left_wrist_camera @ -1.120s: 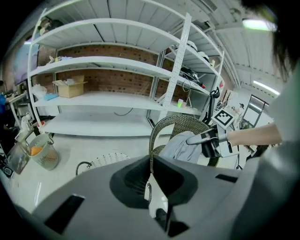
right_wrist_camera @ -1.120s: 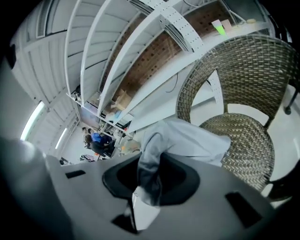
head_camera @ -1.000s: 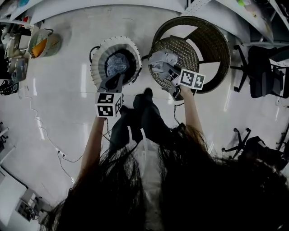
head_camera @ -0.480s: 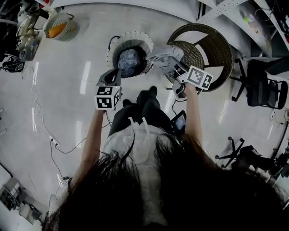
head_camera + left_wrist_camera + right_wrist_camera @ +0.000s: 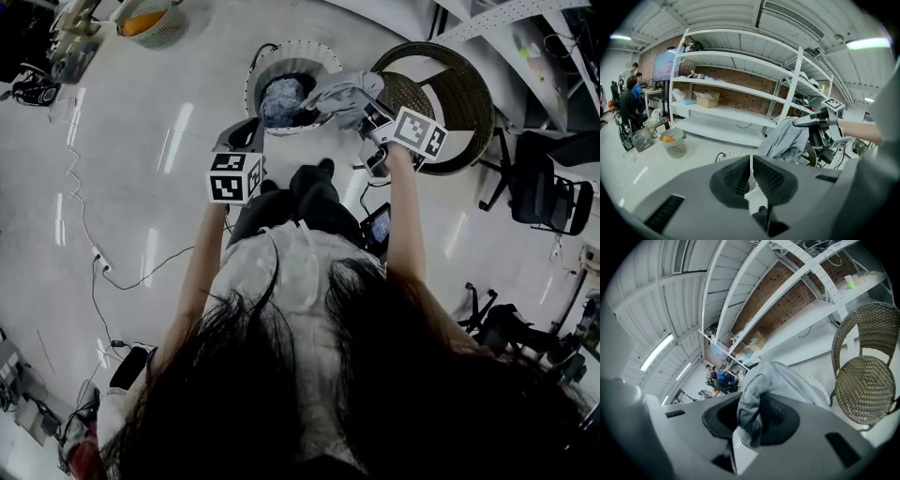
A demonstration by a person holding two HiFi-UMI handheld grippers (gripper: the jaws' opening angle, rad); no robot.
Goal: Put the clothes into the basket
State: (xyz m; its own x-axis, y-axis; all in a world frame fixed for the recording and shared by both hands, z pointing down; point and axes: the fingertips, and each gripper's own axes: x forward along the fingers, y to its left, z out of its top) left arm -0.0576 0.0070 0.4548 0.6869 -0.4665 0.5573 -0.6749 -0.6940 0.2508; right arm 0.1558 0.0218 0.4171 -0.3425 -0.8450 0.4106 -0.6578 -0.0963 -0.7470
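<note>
A grey garment (image 5: pixel 339 94) hangs from my right gripper (image 5: pixel 367 111), which is shut on it just right of the white ribbed basket (image 5: pixel 317 53). A dark bluish cloth (image 5: pixel 281 96) lies inside that basket. In the right gripper view a fold of the grey garment (image 5: pixel 754 394) is pinched between the pads, and it covers part of the jaws. My left gripper (image 5: pixel 246 139) is held in the air near the basket's front edge. It is shut with nothing in it, pads nearly touching (image 5: pixel 751 174). From there I see the grey garment (image 5: pixel 785 138) dangling.
A round wicker chair (image 5: pixel 450 84) stands right of the basket, its seat bare (image 5: pixel 867 380). A small mesh basket with something orange (image 5: pixel 673 142) sits on the floor at far left. Cables (image 5: pixel 89 248) trail over the floor. White shelving (image 5: pixel 740 101) and seated people (image 5: pixel 628 96) are behind.
Both grippers have risen and moved left toward the white basket. The right one has lifted the grey garment off the wicker chair seat to the basket's right rim.
</note>
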